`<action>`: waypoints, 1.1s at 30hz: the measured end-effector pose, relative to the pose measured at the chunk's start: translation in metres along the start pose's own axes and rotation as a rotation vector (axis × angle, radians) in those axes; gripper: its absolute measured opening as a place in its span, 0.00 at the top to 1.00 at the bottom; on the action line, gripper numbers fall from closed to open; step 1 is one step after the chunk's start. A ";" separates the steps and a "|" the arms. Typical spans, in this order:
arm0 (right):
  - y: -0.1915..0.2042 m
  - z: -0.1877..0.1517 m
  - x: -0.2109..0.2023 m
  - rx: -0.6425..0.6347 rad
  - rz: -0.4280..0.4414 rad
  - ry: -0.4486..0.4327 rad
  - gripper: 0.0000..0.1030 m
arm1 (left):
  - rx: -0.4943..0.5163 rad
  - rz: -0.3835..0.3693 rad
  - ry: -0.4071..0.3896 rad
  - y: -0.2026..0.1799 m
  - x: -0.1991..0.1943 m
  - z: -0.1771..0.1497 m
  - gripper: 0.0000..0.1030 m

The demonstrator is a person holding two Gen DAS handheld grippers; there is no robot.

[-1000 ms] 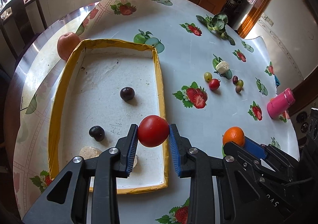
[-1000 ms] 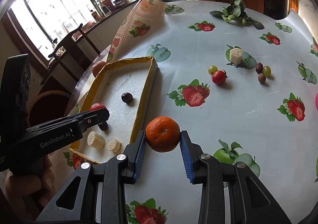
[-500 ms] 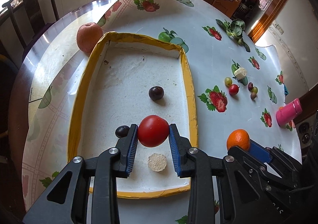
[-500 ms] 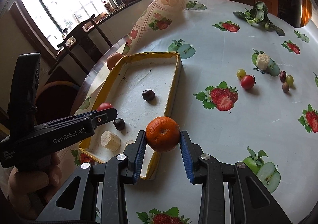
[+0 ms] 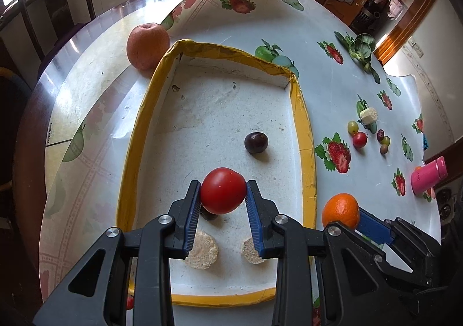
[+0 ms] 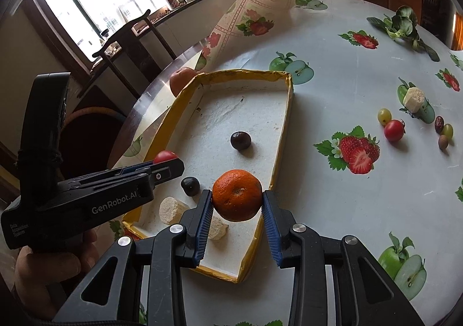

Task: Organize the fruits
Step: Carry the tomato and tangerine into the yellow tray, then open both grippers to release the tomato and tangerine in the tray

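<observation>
My left gripper (image 5: pixel 222 201) is shut on a red tomato (image 5: pixel 222 190) and holds it above the near half of the yellow-rimmed white tray (image 5: pixel 303 129). My right gripper (image 6: pixel 237 205) is shut on an orange mandarin (image 6: pixel 236 194) above the tray's near right corner (image 6: pixel 277 152). The mandarin also shows at the right of the left wrist view (image 5: pixel 341 210). In the tray lie a dark plum (image 5: pixel 255 142), a second dark plum (image 6: pixel 190 186) partly hidden under the tomato, and two pale round slices (image 5: pixel 202 249).
A large apple (image 5: pixel 147 45) sits outside the tray's far left corner. On the cloth to the right lie a cherry tomato (image 6: pixel 393 130), grapes (image 6: pixel 384 115), a pale chunk (image 6: pixel 413 98), leafy greens (image 6: pixel 402 23) and a pink bottle (image 5: pixel 428 178).
Both grippers have moved left over the tray with their fruits still held. The left gripper has come further in over the tray's near half; the mandarin now hangs above the tray's right corner.
</observation>
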State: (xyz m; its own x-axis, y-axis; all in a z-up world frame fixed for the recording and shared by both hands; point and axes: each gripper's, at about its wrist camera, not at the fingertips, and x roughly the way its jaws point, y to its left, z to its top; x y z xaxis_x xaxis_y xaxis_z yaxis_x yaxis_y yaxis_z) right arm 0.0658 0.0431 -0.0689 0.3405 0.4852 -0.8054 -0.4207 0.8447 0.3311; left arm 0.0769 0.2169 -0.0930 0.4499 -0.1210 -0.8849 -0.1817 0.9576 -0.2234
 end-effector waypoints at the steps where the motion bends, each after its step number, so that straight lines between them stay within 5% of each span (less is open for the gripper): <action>1: 0.002 0.001 0.004 -0.008 0.002 0.004 0.66 | -0.008 -0.002 0.001 0.003 0.002 0.004 0.72; 12: 0.024 0.005 0.059 -0.083 0.018 0.092 0.66 | -0.022 0.017 0.022 0.010 0.033 0.032 0.72; 25: 0.023 0.001 0.099 -0.114 -0.009 0.166 0.65 | -0.017 0.033 0.100 0.012 0.070 0.019 0.71; 33: 0.021 0.003 0.085 -0.099 0.002 0.135 0.54 | -0.015 0.059 0.070 0.011 0.052 0.021 0.54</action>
State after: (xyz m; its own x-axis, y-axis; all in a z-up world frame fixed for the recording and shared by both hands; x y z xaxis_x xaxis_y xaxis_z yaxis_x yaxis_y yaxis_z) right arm 0.0882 0.1030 -0.1283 0.2262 0.4464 -0.8658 -0.5041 0.8142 0.2880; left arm 0.1167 0.2266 -0.1326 0.3754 -0.0828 -0.9231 -0.2200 0.9596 -0.1755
